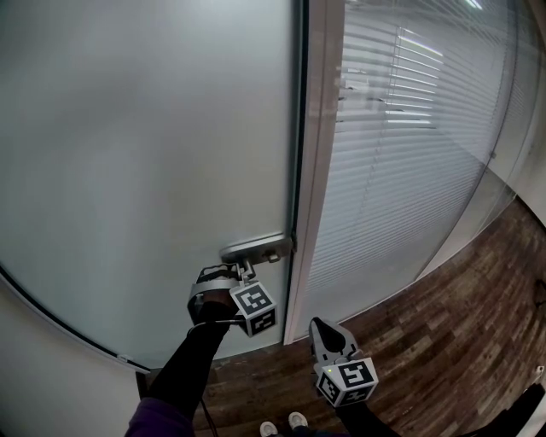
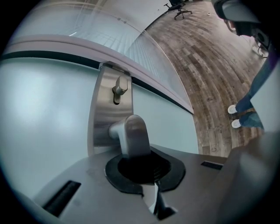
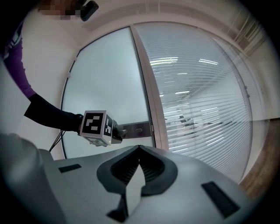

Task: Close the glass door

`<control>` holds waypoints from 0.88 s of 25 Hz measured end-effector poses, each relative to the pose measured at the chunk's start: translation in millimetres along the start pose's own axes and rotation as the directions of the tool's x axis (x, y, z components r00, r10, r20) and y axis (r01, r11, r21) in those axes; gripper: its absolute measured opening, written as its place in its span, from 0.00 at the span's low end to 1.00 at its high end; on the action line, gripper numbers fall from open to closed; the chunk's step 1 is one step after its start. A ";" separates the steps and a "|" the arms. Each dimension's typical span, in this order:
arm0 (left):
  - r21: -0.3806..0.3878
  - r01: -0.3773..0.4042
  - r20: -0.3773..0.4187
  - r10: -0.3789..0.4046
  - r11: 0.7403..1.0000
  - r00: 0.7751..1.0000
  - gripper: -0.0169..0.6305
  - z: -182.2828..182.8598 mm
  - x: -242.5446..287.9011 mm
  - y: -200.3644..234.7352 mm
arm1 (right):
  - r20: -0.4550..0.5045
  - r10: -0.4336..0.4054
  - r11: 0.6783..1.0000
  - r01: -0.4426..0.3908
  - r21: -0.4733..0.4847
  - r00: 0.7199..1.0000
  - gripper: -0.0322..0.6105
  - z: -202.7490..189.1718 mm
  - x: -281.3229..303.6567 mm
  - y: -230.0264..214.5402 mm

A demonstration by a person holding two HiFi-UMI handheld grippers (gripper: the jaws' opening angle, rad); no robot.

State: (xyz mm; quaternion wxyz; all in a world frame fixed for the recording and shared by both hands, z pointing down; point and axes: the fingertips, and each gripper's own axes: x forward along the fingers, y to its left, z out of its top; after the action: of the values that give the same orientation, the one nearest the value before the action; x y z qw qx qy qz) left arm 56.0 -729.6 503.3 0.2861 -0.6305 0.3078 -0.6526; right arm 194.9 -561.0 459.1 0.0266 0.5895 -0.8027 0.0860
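Observation:
The frosted glass door fills the left of the head view, its edge lying along the pale door frame. A steel handle plate sits at that edge. My left gripper is at the plate from below, shut on the door handle, whose lever runs into the hollow between the jaws. A small turn knob sits on the plate beyond the handle. My right gripper hangs lower and to the right, shut with nothing in it, facing the door.
Right of the frame is a curved glass wall with blinds. Dark wooden floor runs along it. The person's shoes stand below. An office chair stands far off on the floor.

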 end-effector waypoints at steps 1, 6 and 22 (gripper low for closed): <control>0.001 0.003 -0.001 -0.003 1.000 1.000 0.03 -0.2 0.3 -0.4 | -0.003 -0.002 1.000 0.002 -0.001 1.000 0.04 -0.7 0.0 -0.7; -0.006 0.040 0.007 -0.040 0.999 0.999 0.03 0.7 -0.5 -4.2 | -0.005 -0.004 1.000 0.004 -0.001 1.000 0.04 -0.7 0.6 -2.4; -0.055 -0.003 0.119 0.009 0.998 0.993 0.11 -2.0 -22.3 3.7 | -0.004 0.026 1.000 -0.026 -0.004 1.000 0.04 0.8 13.4 4.7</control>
State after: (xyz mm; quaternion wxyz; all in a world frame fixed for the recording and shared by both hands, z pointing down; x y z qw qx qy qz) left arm 54.9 -714.9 486.0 0.2884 -0.6749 0.3099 -0.6044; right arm 186.4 -572.4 459.8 0.0283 0.5790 -0.8103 0.0858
